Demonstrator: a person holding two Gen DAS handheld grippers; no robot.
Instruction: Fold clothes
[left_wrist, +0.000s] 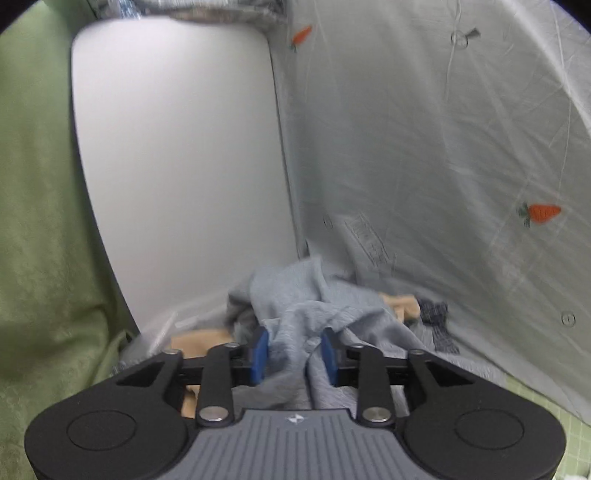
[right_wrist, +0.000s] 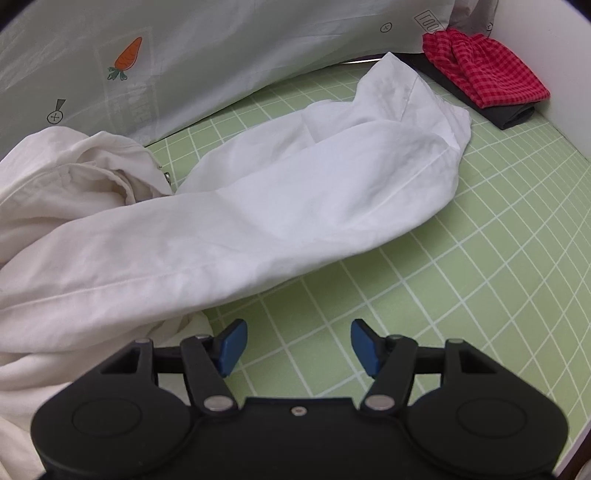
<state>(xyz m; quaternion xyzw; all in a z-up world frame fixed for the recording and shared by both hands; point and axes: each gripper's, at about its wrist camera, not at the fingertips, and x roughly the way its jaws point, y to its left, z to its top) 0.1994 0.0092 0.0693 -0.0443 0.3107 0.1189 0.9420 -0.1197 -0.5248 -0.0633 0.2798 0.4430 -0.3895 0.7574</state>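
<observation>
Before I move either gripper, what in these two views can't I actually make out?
- Left wrist: the beige cloth is mostly buried under the grey garment; its shape is unknown.
- Left wrist: how much fabric the left gripper holds; folds cover the pads.
- Right wrist: the white garment runs off the left edge.
- Right wrist: the dark item under the red checked cloth is mostly covered.
</observation>
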